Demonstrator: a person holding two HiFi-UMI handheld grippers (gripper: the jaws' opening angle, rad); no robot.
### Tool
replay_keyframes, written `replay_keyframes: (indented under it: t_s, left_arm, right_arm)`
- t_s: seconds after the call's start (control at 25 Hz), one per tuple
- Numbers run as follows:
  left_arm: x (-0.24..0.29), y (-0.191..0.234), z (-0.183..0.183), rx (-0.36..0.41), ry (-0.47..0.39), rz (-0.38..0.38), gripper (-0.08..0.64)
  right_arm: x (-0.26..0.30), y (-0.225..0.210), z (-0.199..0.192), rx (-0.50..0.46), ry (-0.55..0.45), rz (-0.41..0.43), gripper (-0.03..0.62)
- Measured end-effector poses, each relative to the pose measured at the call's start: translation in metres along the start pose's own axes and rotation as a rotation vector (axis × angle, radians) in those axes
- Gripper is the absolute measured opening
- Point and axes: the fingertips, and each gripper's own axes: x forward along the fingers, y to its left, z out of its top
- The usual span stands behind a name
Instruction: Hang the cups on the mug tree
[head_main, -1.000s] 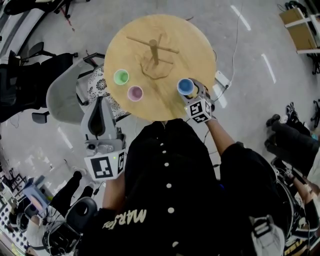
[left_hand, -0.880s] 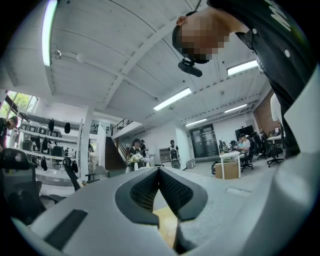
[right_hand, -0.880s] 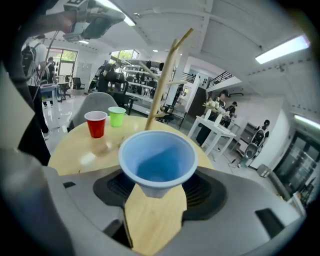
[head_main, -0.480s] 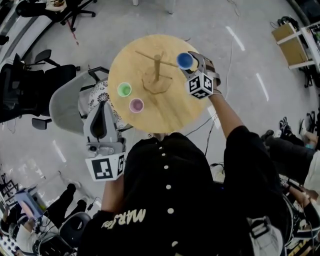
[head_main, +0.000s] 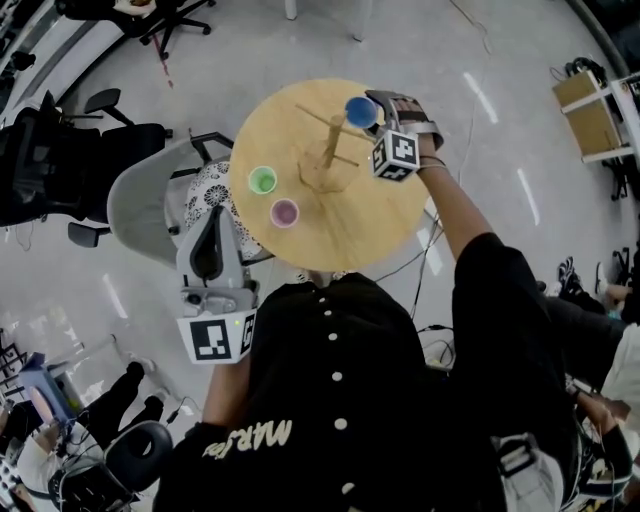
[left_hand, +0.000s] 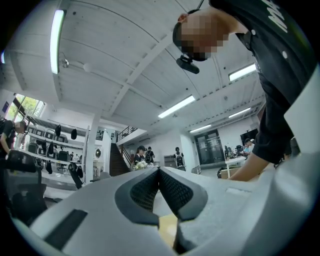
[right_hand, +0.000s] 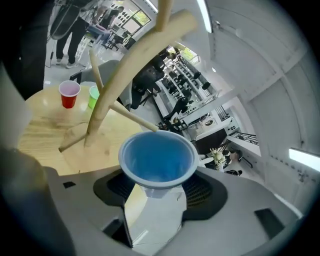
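Since a second ago, our right gripper (head_main: 372, 110) has carried the blue cup (head_main: 361, 111) up from the table (head_main: 370, 235) on the near right of the mug tree (head_main: 331, 150). It now holds the cup high against the tree's far right side, level with the upper pegs. The left gripper (head_main: 210, 222) has only drifted a little and hangs off the table, well to the near left of the tree.

We see the right jaws clamped on the blue cup's lower body in the right gripper view, with its open mouth tipped back toward the camera. One peg of the mug tree (right_hand: 107, 95) ends just at the cup's rim (right_hand: 157, 157), beside it rather than inside it. The left tongs (left_hand: 159, 172) are clenched together with nothing between them.

We count nothing hung so far, since every peg of the tree shows bare. The green cup (head_main: 263, 180) and the pink cup (head_main: 285, 212) stand upright on the table to the left of the tree, apart from each other and untouched. We judge the first of three hangings to be in hand but unfinished: the blue cup's mouth has yet to slip over a peg, and the other two cups remain to be fetched.
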Motion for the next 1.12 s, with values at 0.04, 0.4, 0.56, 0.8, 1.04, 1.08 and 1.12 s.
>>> replay_keyframes:
  t_s: [0.04,0.4,0.56,0.8,1.04,1.08,1.12]
  left_arm:
    - [-0.002,0.001,-0.001,-0.001,0.003,0.000,-0.008]
    - [-0.008,-0.001,0.001,-0.012,0.003,0.001,-0.007]
    - [-0.009,-0.006,-0.002,-0.023,0.013,0.000,-0.008]
    - [-0.013,-0.006,-0.005,-0.011,0.015,-0.005,-0.007]
    - [-0.012,-0.007,-0.006,-0.018,0.027,0.005,-0.008]
    - [-0.012,-0.006,-0.005,-0.016,0.021,0.005,-0.008]
    - [-0.011,-0.005,-0.005,-0.017,0.015,0.007,-0.006]
  right_arm:
    - [0.000,0.001,0.005,-0.021,-0.007,0.001,0.287]
    - [-0.015,0.014,0.041,-0.303,-0.100,-0.062,0.276]
    - [-0.019,0.029,0.048,-0.407,-0.127,-0.060,0.276]
    - [-0.017,0.040,0.048,-0.509,-0.116,-0.080,0.279]
    - [-0.017,0.055,0.049,-0.572,-0.144,-0.052,0.299]
    - [-0.017,0.056,0.050,-0.549,-0.153,-0.050,0.305]
    - [-0.018,0.056,0.052,-0.524,-0.165,-0.055,0.316]
